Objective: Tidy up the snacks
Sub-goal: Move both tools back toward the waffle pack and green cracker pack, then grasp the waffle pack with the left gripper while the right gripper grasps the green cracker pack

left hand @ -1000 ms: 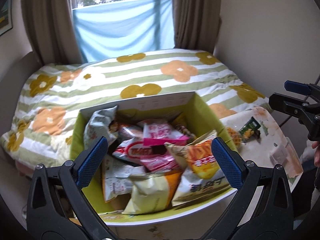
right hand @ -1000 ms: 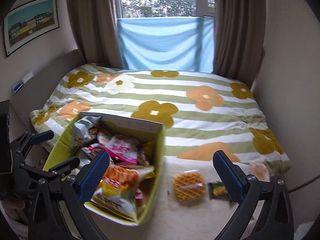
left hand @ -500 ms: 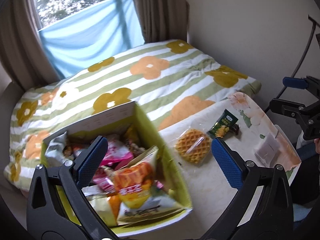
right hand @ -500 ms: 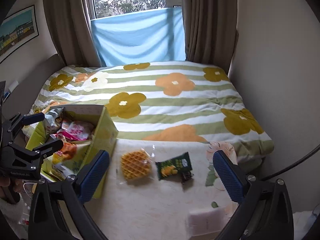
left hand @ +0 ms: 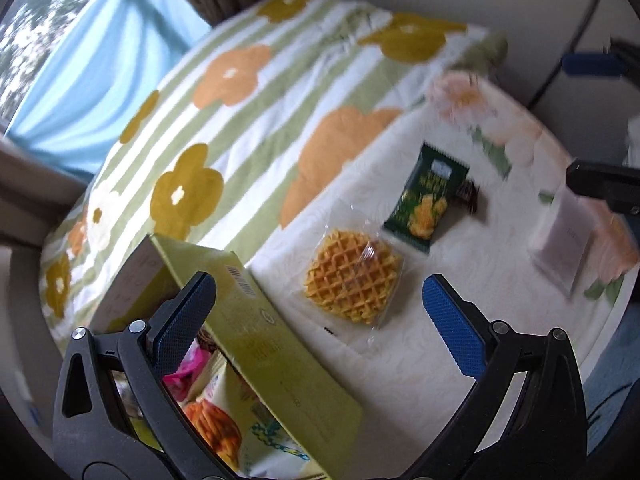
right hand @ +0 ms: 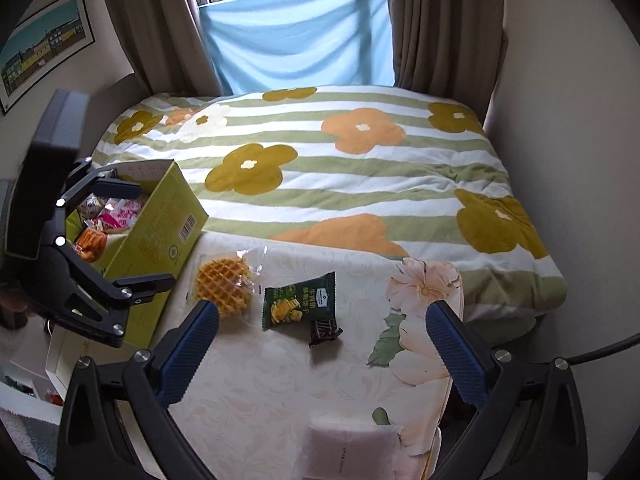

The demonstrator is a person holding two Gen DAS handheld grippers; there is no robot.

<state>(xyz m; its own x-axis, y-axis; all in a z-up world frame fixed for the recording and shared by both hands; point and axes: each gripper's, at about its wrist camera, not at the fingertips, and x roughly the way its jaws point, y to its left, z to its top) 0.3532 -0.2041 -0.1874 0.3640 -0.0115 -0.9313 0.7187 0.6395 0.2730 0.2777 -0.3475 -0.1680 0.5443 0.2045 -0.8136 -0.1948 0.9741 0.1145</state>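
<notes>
Both grippers empty, jaws released: left gripper [left hand: 316,316] above the box edge, right gripper [right hand: 322,344] above the bench [right hand: 256,392]. Waffle packet [right hand: 226,286] lies just beside the yellow snack box [right hand: 160,236]; green packet [right hand: 298,300] and small dark packet [right hand: 324,330] lie further right. Recommended: straddle the waffle squarely, close lightly on the wrapper, lift clear of the box wall.
</notes>
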